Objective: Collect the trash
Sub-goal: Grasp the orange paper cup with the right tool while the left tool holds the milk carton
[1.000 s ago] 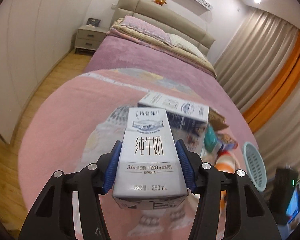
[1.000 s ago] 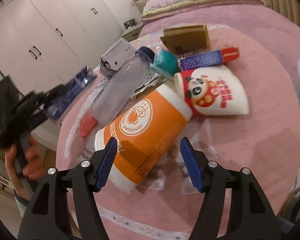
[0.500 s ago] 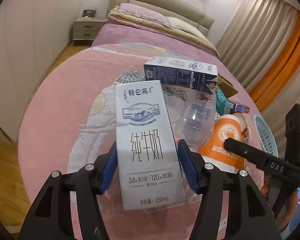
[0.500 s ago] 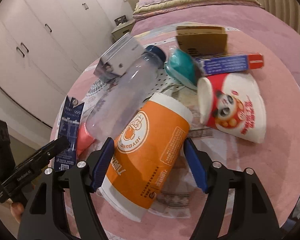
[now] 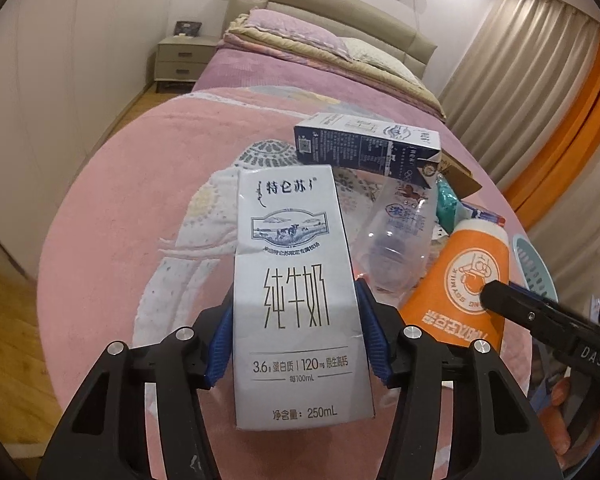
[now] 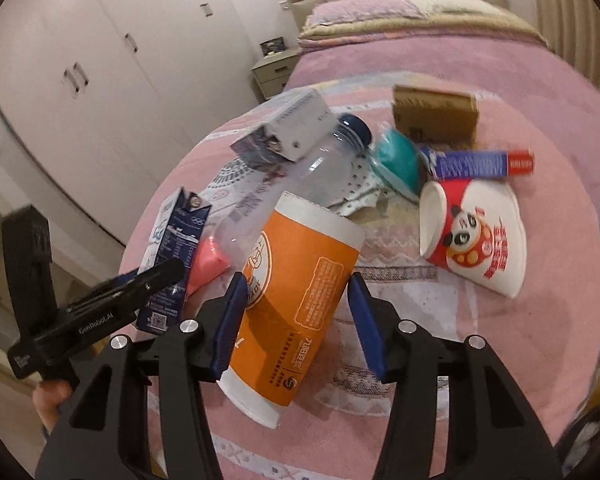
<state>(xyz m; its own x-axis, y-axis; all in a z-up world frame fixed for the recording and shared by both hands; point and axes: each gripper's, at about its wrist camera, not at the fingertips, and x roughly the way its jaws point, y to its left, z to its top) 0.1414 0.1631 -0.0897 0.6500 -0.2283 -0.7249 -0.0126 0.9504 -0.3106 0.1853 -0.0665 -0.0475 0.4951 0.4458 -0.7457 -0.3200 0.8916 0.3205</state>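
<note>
My left gripper [image 5: 296, 336] is shut on a white milk carton [image 5: 296, 280] and holds it over the pink blanket; it also shows in the right wrist view [image 6: 176, 252]. My right gripper [image 6: 296, 320] is open around an orange paper cup [image 6: 300, 300] lying on its side, the left pad touching it and the right pad just clear. The cup also shows in the left wrist view [image 5: 464, 280]. Beyond lie a clear plastic bottle [image 6: 300, 184], a second milk carton [image 6: 288, 128], a panda paper bowl [image 6: 476, 236], a teal mask [image 6: 396, 160], a blue tube box [image 6: 476, 164] and a brown cardboard box [image 6: 436, 116].
A pale teal basket [image 5: 536, 268] sits at the right edge of the blanket. The bed [image 5: 300, 64] with pillows lies beyond, a nightstand [image 5: 180, 60] at its left and white wardrobes [image 6: 80, 80] along the left wall. Curtains [image 5: 540, 92] hang on the right.
My left gripper has lowered the milk carton toward the trash pile and tilted down. My right gripper has moved in around the orange cup and narrowed.
</note>
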